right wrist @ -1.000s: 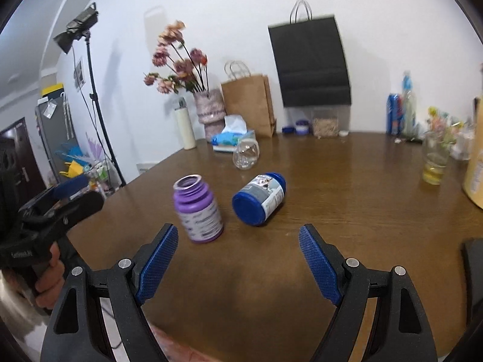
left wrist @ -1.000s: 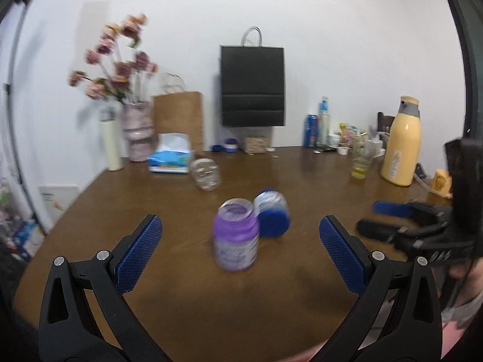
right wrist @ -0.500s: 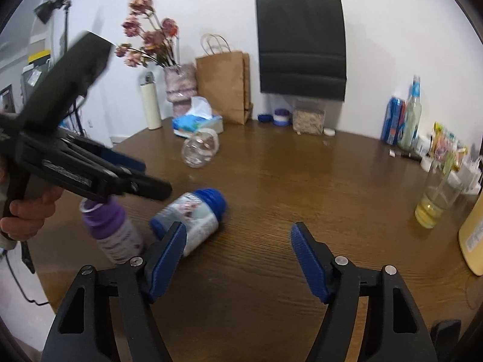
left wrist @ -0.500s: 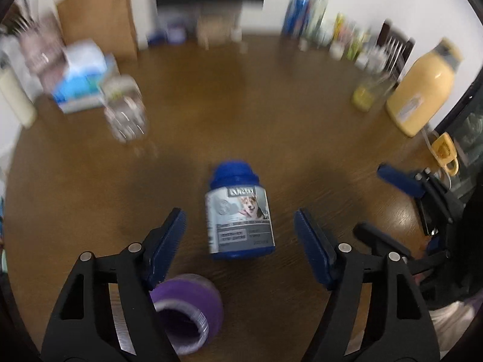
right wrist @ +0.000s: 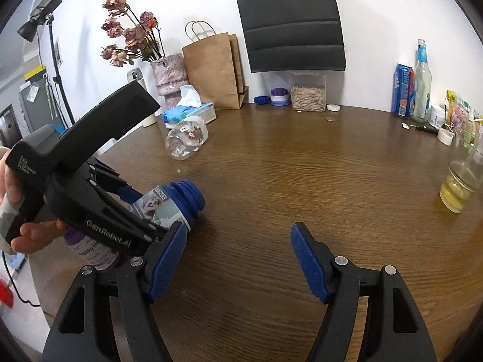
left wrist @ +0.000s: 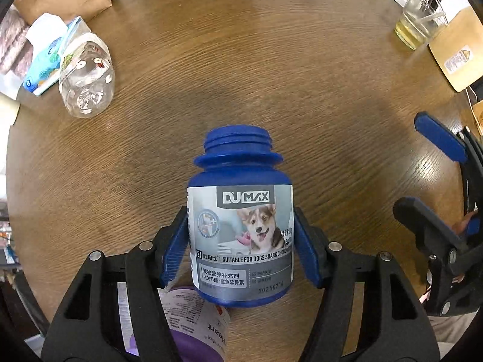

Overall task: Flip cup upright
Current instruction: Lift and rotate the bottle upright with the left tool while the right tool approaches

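A blue open-necked bottle (left wrist: pixel 241 220) with a dog label lies on its side on the brown table (left wrist: pixel 271 69), neck pointing away from me. My left gripper (left wrist: pixel 241 241) is shut on its body, both blue pads pressed against the label. In the right wrist view the bottle (right wrist: pixel 172 205) shows at the left, held by the left gripper (right wrist: pixel 145 211). My right gripper (right wrist: pixel 238 259) is open and empty above the table, to the right of the bottle.
A purple bottle (left wrist: pixel 193 325) stands just beneath the left gripper. A clear plastic bottle (left wrist: pixel 86 81) lies on its side at the left. A glass of yellow liquid (right wrist: pixel 462 181) stands at the right. Paper bags, a vase and a tissue box line the back.
My left gripper has come down over the blue bottle and shut on its body. My right gripper has stayed open, shifting slightly.
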